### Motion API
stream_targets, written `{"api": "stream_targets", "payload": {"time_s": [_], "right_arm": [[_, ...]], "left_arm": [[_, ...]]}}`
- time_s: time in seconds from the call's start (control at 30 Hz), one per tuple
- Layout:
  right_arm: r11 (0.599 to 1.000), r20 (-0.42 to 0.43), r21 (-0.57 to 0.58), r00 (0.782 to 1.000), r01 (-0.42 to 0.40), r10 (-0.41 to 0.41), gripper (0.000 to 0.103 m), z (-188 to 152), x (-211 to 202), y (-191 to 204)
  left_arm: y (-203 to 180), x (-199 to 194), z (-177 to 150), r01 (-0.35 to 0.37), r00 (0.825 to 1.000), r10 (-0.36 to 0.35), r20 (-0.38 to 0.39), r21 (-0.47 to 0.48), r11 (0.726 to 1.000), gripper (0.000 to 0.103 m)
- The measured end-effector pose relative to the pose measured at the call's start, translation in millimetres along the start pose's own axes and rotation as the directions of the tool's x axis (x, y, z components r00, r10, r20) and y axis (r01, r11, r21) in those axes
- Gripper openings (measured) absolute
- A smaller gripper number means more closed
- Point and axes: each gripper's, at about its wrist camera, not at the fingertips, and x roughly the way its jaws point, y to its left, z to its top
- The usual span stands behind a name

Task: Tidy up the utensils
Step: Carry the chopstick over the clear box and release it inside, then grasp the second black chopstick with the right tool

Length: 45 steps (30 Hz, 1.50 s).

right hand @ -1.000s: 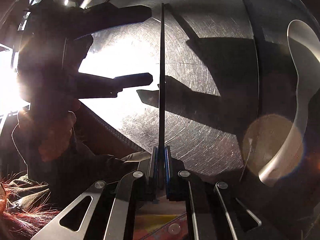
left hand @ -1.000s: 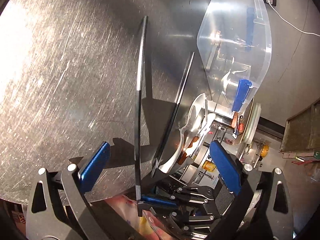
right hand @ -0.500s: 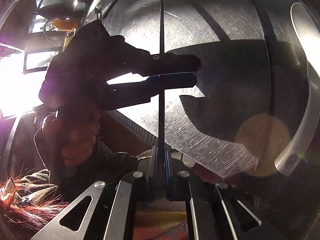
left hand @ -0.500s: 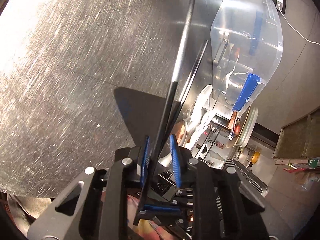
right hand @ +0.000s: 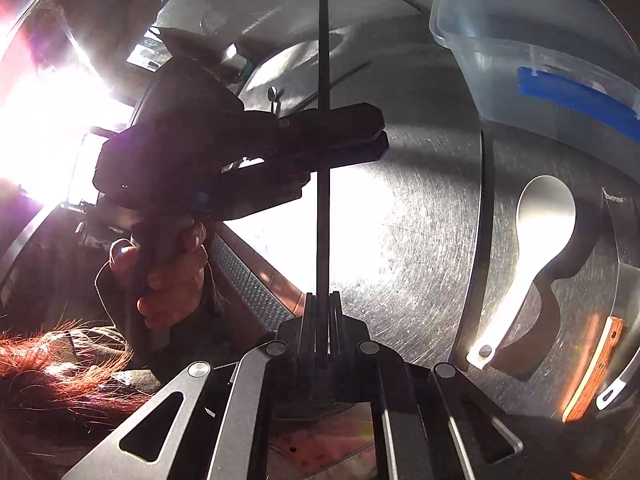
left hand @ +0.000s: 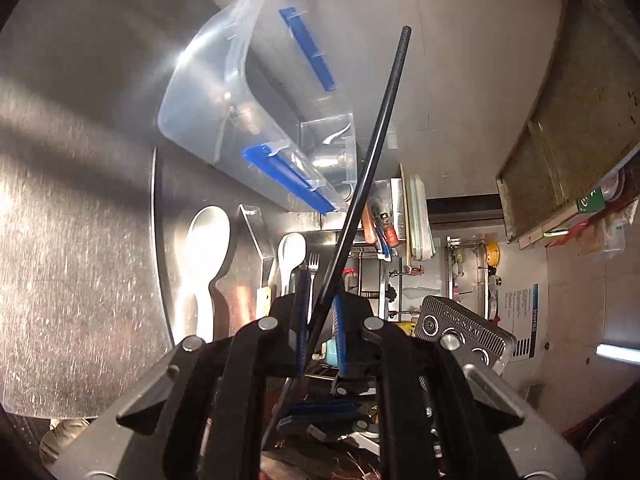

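Both grippers pinch the same black chopstick (left hand: 374, 168) in the air above the steel worktop (left hand: 72, 216): the left gripper (left hand: 319, 330) has its jaws pressed on it partway along, the right gripper (right hand: 322, 320) clamps its lower end. A clear plastic bin (left hand: 208, 92), a white spoon (right hand: 532, 240) and a second chopstick (right hand: 482, 240) rest on the worktop nearby.

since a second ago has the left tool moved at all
Yes. The left tool has swung in from the left and shut on the black chopstick, well above the right tool.
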Motion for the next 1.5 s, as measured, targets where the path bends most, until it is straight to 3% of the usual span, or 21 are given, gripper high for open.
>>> {"api": "stream_targets", "payload": {"time_s": [0.17, 0.3, 0.43, 0.57, 0.7, 0.77, 0.87, 1.0, 1.07, 1.13, 1.17, 1.2, 1.27, 1.3, 1.37, 1.4, 1.5], "right_arm": [[0.995, 0.165, -0.029, 0.983, 0.092, -0.086, 0.007, 38.5, -68.4, -15.9], [0.991, 0.231, 0.029, 0.963, 0.134, -0.137, 0.007, 90.0, -105.4, -58.8], [0.985, 0.187, 0.097, 0.97, 0.141, -0.157, 0.007, 130.4, -106.0, -111.6], [0.973, 0.086, 0.181, 0.983, 0.144, -0.162, 0.008, 151.1, -82.9, -167.5], [0.964, 0.016, 0.257, 0.997, 0.074, -0.081, 0.008, 167.1, -57.9, -219.5], [0.958, -0.026, 0.268, 0.995, 0.104, -0.1, 0.008, 172.2, -48.1, -232.7], [0.949, -0.089, 0.296, 0.992, 0.111, -0.088, 0.001, 175.2, -29.0, -252.7], [0.924, -0.132, 0.359, 0.987, 0.129, -0.087, 0.004, 173.9, -14.9, -275.4], [0.918, -0.119, 0.373, 0.989, 0.131, -0.092, 0.005, 171.0, -18.0, -276.8], [0.926, -0.08, 0.351, 0.989, 0.142, -0.122, 0.009, 168.0, -31.5, -265.9], [0.932, -0.052, 0.333, 0.99, 0.143, -0.134, 0.017, 166.0, -42.5, -255.1], [0.941, -0.021, 0.309, 0.99, 0.14, -0.141, 0.029, 162.6, -55.4, -240.8], [0.955, 0.041, 0.255, 0.985, 0.149, -0.165, 0.033, 156.3, -78.7, -221.1], [0.962, 0.071, 0.229, 0.983, 0.147, -0.167, 0.033, 149.2, -88.7, -207.7], [0.972, 0.126, 0.181, 0.977, 0.147, -0.171, 0.034, 129.5, -106.6, -179.8], [0.975, 0.157, 0.143, 0.969, 0.171, -0.193, 0.04, 116.0, -112.6, -162.4], [0.957, 0.298, -0.029, 0.916, 0.29, -0.268, 0.052, 63.9, -124.6, -103.6]], "left_arm": [[-62.2, 37.0, 53.6, -0.002, 1.0, -0.002, 0.028, 0.148, 0.989, 0.006], [-91.2, 91.0, 106.5, -0.029, 1.0, 0.029, 0.001, 0.177, 0.984, 0.005], [-87.9, 146.2, 150.9, -0.116, 0.991, 0.125, -0.037, 0.179, 0.977, 0.005], [-48.4, 201.7, 177.3, -0.224, 0.966, 0.235, -0.109, 0.105, 0.969, 0.005], [-2.5, 240.1, 193.0, -0.347, 0.916, 0.345, -0.202, 0.029, 0.937, 0.006], [16.0, 251.4, 196.4, -0.394, 0.892, 0.385, -0.237, 0.007, 0.919, 0.006], [30.5, 265.1, 199.0, -0.478, 0.841, 0.463, -0.28, 0.02, 0.878, 0.006], [38.7, 275.8, 196.2, -0.561, 0.774, 0.548, -0.317, 0.058, 0.826, 0.006], [35.1, 276.5, 193.5, -0.6, 0.74, 0.6, -0.305, 0.104, 0.793, 0.006], [28.4, 274.8, 190.3, -0.617, 0.722, 0.627, -0.292, 0.139, 0.775, 0.006], [21.6, 272.5, 188.4, -0.62, 0.72, 0.636, -0.276, 0.156, 0.769, 0.013], [13.9, 269.4, 186.4, -0.617, 0.723, 0.642, -0.256, 0.179, 0.766, 0.04], [-8.6, 257.2, 179.7, -0.612, 0.741, 0.65, -0.167, 0.231, 0.756, 0.084], [-22.9, 249.2, 174.7, -0.614, 0.748, 0.656, -0.101, 0.27, 0.741, 0.087], [-48.8, 232.3, 161.9, -0.636, 0.737, 0.676, -0.001, 0.34, 0.693, 0.087], [-61.5, 219.7, 154.4, -0.63, 0.748, 0.662, 0.038, 0.354, 0.691, 0.087], [-98.9, 166.9, 119.5, -0.549, 0.83, 0.532, 0.167, 0.409, 0.728, 0.088]]}}
